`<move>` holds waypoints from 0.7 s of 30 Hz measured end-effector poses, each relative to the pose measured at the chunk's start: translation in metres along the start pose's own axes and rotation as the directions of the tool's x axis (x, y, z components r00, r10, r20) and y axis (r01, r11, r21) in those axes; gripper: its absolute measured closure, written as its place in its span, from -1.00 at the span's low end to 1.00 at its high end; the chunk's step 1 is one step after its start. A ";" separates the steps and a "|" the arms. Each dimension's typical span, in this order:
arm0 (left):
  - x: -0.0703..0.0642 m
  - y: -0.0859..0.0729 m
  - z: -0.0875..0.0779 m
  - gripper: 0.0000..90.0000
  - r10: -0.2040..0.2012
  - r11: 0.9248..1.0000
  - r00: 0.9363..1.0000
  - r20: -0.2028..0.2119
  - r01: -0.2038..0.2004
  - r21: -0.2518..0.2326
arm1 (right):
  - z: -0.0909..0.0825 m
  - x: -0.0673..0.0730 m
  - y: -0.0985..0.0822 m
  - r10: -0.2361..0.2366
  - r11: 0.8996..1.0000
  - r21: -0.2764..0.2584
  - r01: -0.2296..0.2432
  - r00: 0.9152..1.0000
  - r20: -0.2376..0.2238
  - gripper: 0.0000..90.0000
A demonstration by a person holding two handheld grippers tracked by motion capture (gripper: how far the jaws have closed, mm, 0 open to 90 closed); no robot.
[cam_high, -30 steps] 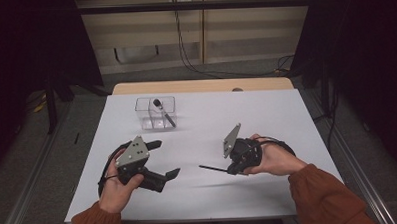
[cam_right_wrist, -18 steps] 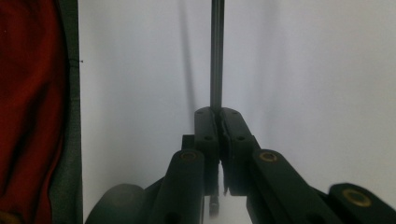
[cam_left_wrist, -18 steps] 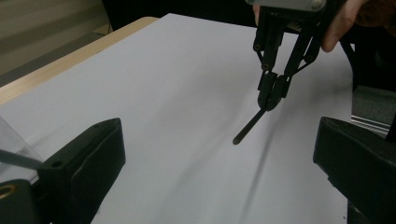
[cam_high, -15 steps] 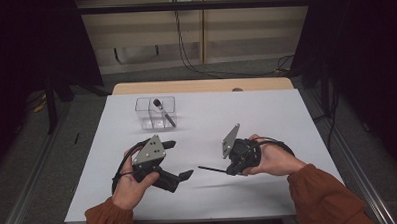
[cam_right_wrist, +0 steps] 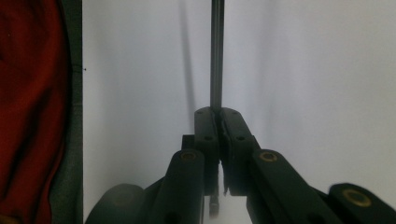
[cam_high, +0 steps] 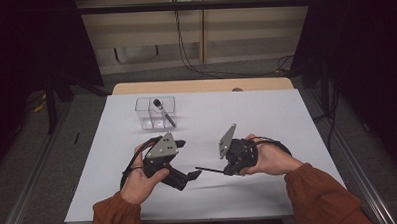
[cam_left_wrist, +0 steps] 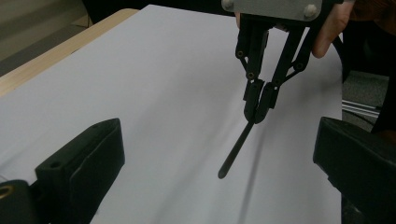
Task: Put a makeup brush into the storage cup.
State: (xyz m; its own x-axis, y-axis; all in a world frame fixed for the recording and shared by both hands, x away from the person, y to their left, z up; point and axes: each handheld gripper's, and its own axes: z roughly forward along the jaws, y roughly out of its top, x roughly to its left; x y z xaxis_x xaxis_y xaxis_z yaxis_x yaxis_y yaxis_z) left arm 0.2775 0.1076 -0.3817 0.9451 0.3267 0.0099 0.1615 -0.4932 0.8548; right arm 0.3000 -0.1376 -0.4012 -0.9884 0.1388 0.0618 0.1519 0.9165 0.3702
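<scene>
Right tongs (cam_high: 227, 169) were clamped on a thin black stick (cam_high: 209, 169), held level just above the white table (cam_high: 287, 119). Left tongs (cam_high: 194, 175) gaped wide, facing its free end. Seemingly a handover: next, closing squarely around that end.
</scene>
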 end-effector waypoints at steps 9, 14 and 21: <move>0.005 0.005 0.013 -0.94 0.003 0.997 0.999 0.033 -0.006 0.075 | -0.002 0.000 0.001 -0.001 1.000 0.010 0.001 1.000 -0.002 0.93; 0.007 0.009 0.018 -0.92 0.023 0.992 0.999 0.031 -0.027 0.125 | -0.002 -0.001 0.002 -0.005 1.000 0.017 0.005 1.000 -0.006 0.93; 0.004 0.015 0.025 -0.89 0.056 0.973 0.994 0.089 -0.074 0.218 | 0.000 -0.002 0.004 -0.009 0.999 0.038 0.009 1.000 -0.011 0.93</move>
State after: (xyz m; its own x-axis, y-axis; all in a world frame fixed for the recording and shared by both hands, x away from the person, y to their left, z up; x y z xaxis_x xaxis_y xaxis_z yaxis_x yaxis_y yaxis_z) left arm 0.2905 0.0814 -0.3817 0.9742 0.2253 0.0111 0.1491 -0.6798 0.7181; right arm 0.3027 -0.1341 -0.3995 -0.9896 0.1264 0.0686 0.1422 0.9312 0.3356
